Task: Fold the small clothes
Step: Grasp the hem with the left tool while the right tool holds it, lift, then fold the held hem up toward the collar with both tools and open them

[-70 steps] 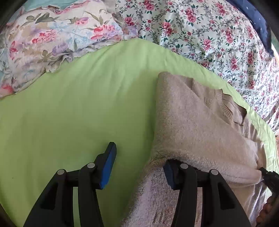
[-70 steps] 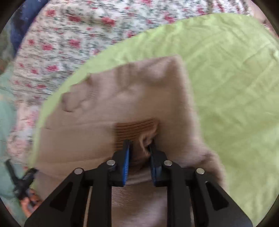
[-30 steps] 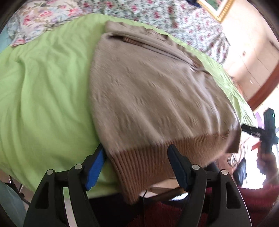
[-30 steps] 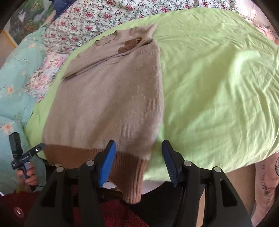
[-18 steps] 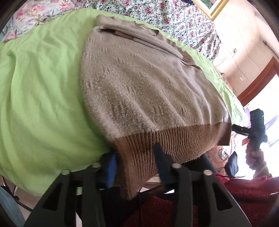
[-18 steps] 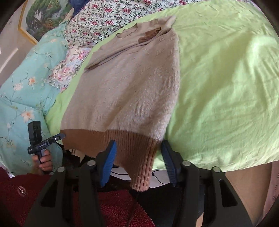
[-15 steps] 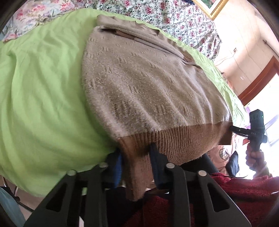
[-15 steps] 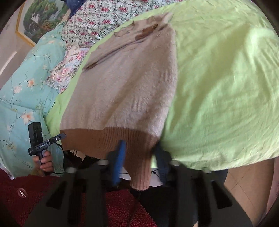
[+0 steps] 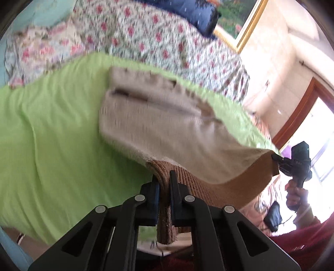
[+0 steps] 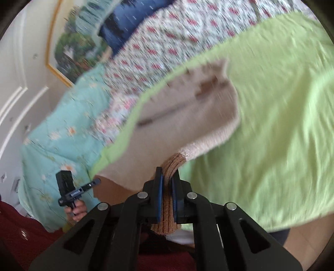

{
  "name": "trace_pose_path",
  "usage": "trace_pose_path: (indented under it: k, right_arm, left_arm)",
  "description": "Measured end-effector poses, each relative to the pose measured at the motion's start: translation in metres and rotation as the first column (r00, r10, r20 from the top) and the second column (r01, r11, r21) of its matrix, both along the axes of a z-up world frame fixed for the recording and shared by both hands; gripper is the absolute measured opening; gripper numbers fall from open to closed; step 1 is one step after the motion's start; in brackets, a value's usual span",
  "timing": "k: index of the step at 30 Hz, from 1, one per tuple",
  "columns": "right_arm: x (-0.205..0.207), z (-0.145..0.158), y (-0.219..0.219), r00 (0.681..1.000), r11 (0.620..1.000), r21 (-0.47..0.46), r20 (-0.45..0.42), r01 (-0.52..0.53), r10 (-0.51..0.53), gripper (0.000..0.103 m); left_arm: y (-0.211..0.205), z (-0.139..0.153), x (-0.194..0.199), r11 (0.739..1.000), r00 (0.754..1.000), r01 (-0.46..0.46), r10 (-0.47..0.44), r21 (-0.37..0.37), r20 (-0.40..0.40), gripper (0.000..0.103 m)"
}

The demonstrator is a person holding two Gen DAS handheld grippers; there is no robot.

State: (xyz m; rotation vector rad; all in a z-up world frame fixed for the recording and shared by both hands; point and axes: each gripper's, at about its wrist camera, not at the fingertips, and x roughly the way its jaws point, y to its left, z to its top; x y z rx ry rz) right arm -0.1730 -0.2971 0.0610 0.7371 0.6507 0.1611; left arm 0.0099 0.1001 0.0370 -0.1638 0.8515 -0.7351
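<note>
A beige knitted sweater [image 9: 158,116] with a brown ribbed hem lies on a lime-green sheet [image 9: 52,135], its sleeves folded in. My left gripper [image 9: 163,181] is shut on the left corner of the brown hem [image 9: 219,187] and lifts it off the bed. My right gripper [image 10: 167,177] is shut on the right corner of the hem; the sweater [image 10: 183,116] rises toward it. The hem hangs stretched between the two grippers. The right gripper also shows at the far right of the left wrist view [image 9: 277,158]. Both views are motion-blurred.
Floral bedding [image 9: 146,39] and a dark blue pillow [image 9: 187,14] lie at the far side of the bed. A teal flowered quilt [image 10: 62,129] lies on the left in the right wrist view. A framed picture [image 10: 79,41] hangs on the wall. The bed edge is just below the grippers.
Both grippers have closed on the brown hem corners and raised the hem off the bed's near edge. The lower half of the sweater now lifts up from the sheet.
</note>
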Motion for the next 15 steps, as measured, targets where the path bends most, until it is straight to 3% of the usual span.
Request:
trace_pose_path:
  k: [8,15]
  right_arm:
    - [0.079,0.027,-0.034,0.994,0.996,-0.035,0.082,0.079,-0.076,0.008]
    - [0.178,0.034,-0.073,0.988,0.985,-0.092,0.060,0.148,-0.143,0.008]
  left_arm:
    - [-0.023,0.045,0.072,0.994,0.988,-0.078,0.087,-0.076,0.130,0.006]
    - [-0.059,0.058,0.178,0.986,0.980,-0.147,0.157,-0.083,0.122,0.006]
